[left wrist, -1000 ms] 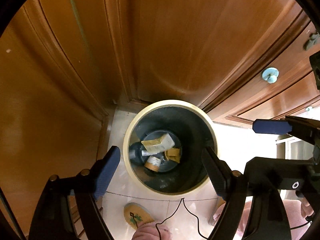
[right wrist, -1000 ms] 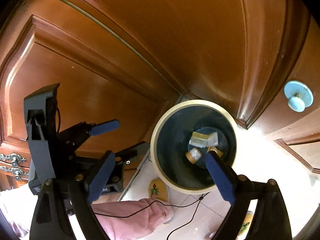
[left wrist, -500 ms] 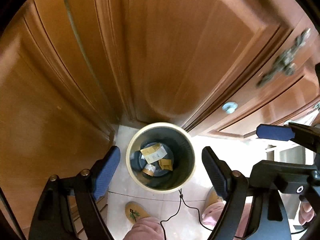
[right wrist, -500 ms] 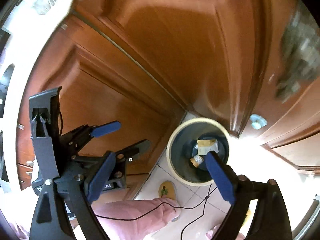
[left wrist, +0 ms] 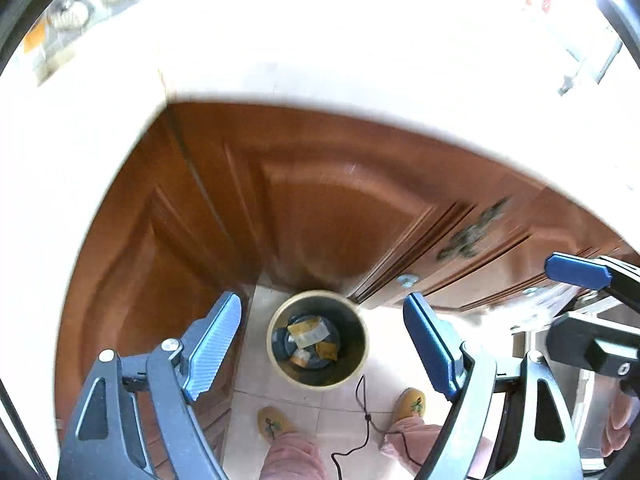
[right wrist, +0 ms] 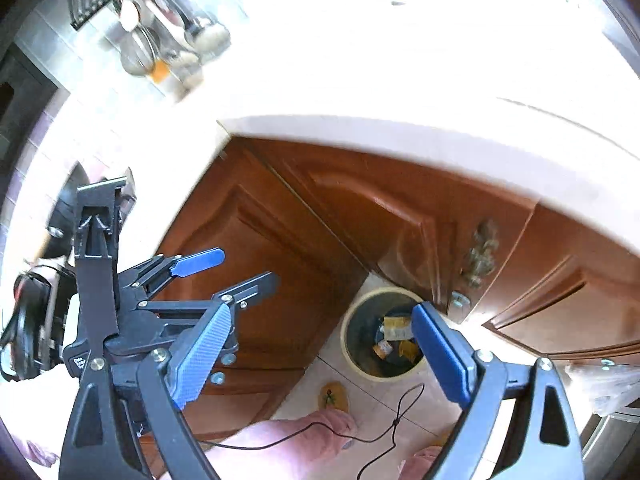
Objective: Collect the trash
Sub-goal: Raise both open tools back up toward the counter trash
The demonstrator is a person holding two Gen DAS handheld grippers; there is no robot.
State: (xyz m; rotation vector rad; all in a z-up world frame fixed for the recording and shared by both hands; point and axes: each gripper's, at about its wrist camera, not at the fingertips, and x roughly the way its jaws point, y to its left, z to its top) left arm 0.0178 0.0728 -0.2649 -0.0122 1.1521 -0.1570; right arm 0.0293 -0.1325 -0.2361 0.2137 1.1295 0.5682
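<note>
A round cream-rimmed trash bin [left wrist: 352, 316] stands on the tiled floor against brown cabinet doors; it also shows in the right wrist view [right wrist: 356, 364]. Several wrappers [left wrist: 308, 332] lie at its bottom, also seen from the right wrist view [right wrist: 396, 332]. My left gripper [left wrist: 322, 348] is open and empty, high above the bin. My right gripper [right wrist: 320, 352] is open and empty, also high above the floor. The left gripper appears in the right wrist view [right wrist: 224, 276], to its left.
A bright white countertop [left wrist: 320, 60] spans the top above the wooden cabinets [left wrist: 320, 200]. Utensils and dishes [right wrist: 160, 40] sit at the back of the counter. The person's feet in yellow slippers [left wrist: 274, 426] and a thin black cable [left wrist: 364, 412] are on the floor.
Both grippers have risen well away from the bin, which now looks much smaller. The countertop has come into view at the top. Both stay open and empty.
</note>
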